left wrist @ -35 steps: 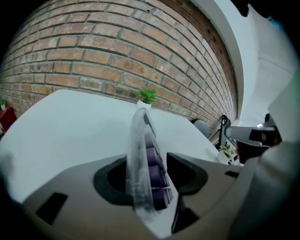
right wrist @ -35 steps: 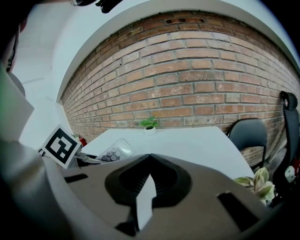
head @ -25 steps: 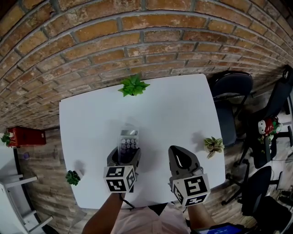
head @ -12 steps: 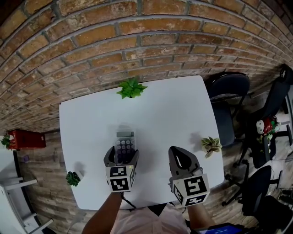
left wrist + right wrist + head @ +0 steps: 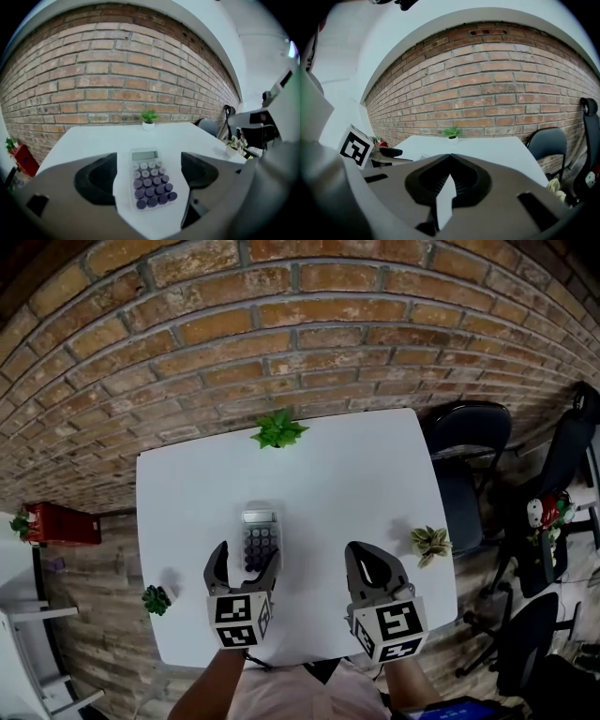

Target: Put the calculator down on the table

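The calculator (image 5: 259,538), pale with a grey display and rows of purple round keys, lies flat on the white table (image 5: 347,474). My left gripper (image 5: 242,563) hovers just behind it, open. Its jaws have just been opening, and neither pad touches the calculator. In the left gripper view the calculator (image 5: 149,185) sits between the two spread fingers (image 5: 96,176), with table showing on both sides. My right gripper (image 5: 364,554) hangs over the table to the right, shut with nothing in it. The right gripper view shows the right gripper (image 5: 450,157) with its tips meeting.
A small potted plant (image 5: 277,430) stands at the table's far edge by the brick wall. Another plant (image 5: 431,541) is at the right edge, and a third (image 5: 157,599) is at the near left corner. Black chairs (image 5: 469,427) stand to the right. A red box (image 5: 61,523) sits on the floor at left.
The left gripper's jaws have spread apart and let go of the calculator, then drawn back and up toward me. The calculator now rests on the table. The right gripper has stayed put.
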Action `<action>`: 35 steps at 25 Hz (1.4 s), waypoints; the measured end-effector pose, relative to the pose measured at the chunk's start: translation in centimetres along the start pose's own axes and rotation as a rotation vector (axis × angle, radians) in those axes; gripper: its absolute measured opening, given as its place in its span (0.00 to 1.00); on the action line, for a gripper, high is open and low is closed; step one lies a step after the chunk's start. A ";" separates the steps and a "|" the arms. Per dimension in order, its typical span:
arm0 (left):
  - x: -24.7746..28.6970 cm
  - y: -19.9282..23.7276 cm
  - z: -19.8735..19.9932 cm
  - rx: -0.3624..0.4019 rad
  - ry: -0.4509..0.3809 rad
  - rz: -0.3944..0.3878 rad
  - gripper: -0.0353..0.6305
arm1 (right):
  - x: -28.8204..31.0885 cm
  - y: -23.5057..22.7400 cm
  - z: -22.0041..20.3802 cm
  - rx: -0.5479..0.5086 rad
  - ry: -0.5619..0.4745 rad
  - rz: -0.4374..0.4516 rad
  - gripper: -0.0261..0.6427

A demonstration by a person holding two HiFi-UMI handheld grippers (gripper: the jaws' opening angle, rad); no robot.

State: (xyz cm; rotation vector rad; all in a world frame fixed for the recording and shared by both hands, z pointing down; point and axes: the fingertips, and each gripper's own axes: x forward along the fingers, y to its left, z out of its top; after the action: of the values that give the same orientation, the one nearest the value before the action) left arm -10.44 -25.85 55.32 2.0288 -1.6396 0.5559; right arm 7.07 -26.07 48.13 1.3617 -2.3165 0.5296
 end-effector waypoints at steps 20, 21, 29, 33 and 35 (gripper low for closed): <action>-21.4 -0.8 17.1 0.010 -0.626 0.184 0.09 | -7.9 7.2 13.7 -0.239 -0.375 0.143 0.04; -21.8 -1.0 17.3 0.019 -0.632 0.186 0.09 | -8.3 7.5 14.0 -0.245 -0.384 0.144 0.04; -23.3 -2.2 17.9 0.028 -0.657 0.175 0.09 | -10.5 8.2 14.5 -0.282 -0.411 0.138 0.03; -23.2 -2.4 17.5 0.016 -0.650 0.165 0.09 | -10.9 8.2 14.4 -0.277 -0.417 0.138 0.03; -23.0 -2.5 17.2 0.008 -0.641 0.159 0.09 | -10.9 8.2 14.3 -0.276 -0.417 0.138 0.03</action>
State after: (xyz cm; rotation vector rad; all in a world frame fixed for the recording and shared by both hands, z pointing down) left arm -12.34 -17.40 27.84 2.2318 -2.1663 -0.0633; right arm 2.63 -21.68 29.35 1.2777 -2.7020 -0.0511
